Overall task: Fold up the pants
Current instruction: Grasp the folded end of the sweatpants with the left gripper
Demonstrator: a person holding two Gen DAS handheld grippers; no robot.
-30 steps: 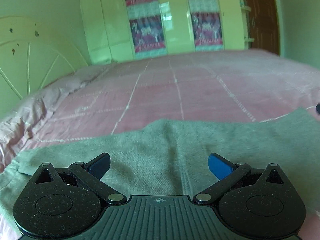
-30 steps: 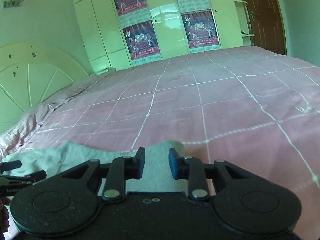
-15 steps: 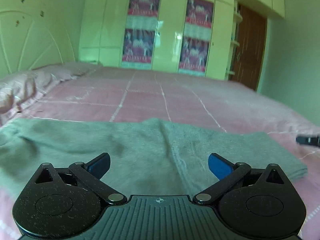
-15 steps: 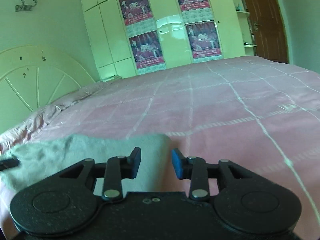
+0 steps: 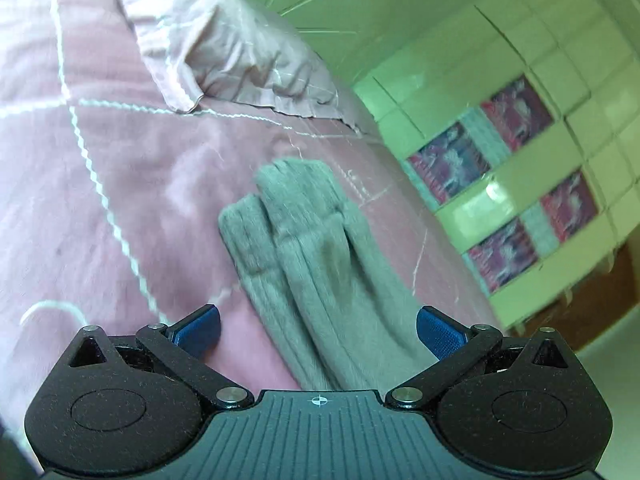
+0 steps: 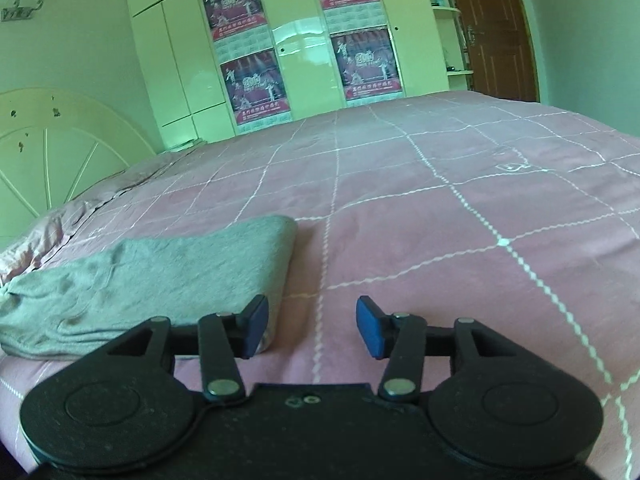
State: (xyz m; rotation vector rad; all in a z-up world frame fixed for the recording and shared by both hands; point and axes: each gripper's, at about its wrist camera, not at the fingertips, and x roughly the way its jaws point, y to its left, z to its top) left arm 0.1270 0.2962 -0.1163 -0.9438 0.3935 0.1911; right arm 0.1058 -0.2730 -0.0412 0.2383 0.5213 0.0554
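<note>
The grey pants (image 6: 160, 276) lie on the pink bed (image 6: 440, 208), already doubled over: a rounded fold edge shows at their right end, and the two leg cuffs sit stacked at the other end, near the pillow (image 5: 224, 48). At least one more fold looks to be left, since the bundle is long and loose, with creases along it. The right tool (image 6: 312, 326) has just been opening and is now moderately wide with nothing between its pads; its left pad sits at the folded corner, and I cannot tell if it touches. The left tool (image 5: 318, 330) is spread wide, tilted, with the pants running between its pads, not gripped
</note>
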